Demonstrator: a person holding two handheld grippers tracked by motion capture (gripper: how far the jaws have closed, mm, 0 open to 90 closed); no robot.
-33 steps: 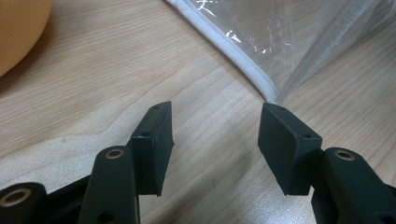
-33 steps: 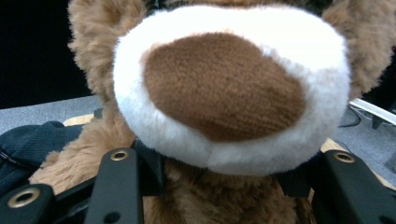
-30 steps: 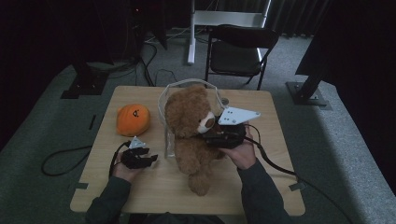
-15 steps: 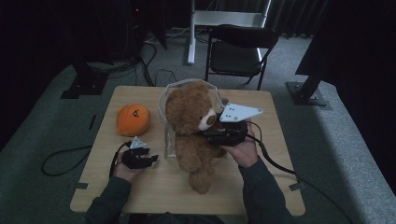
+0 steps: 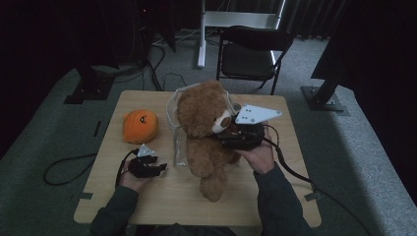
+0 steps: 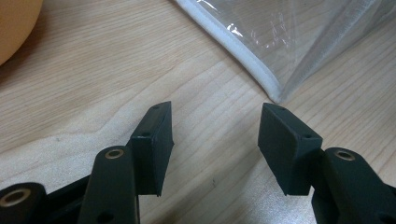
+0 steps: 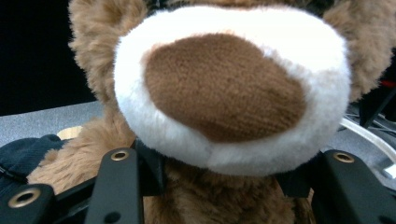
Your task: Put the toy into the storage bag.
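A pale wooden worktop (image 5: 162,196) fills the lower middle of the high view. At its centre sits a brown plush teddy bear (image 5: 204,128), with a clear plastic bag (image 5: 178,147) just behind and left of it. A round orange plush pumpkin (image 5: 140,126) lies at centre left of the frame, well apart from the bear. The left hand-held gripper (image 5: 158,168) rests on the worktop below the pumpkin. The right hand-held gripper (image 5: 227,141) sits right of the bear, against its neck. A black folding chair (image 5: 253,51) stands behind the worktop, at upper centre.
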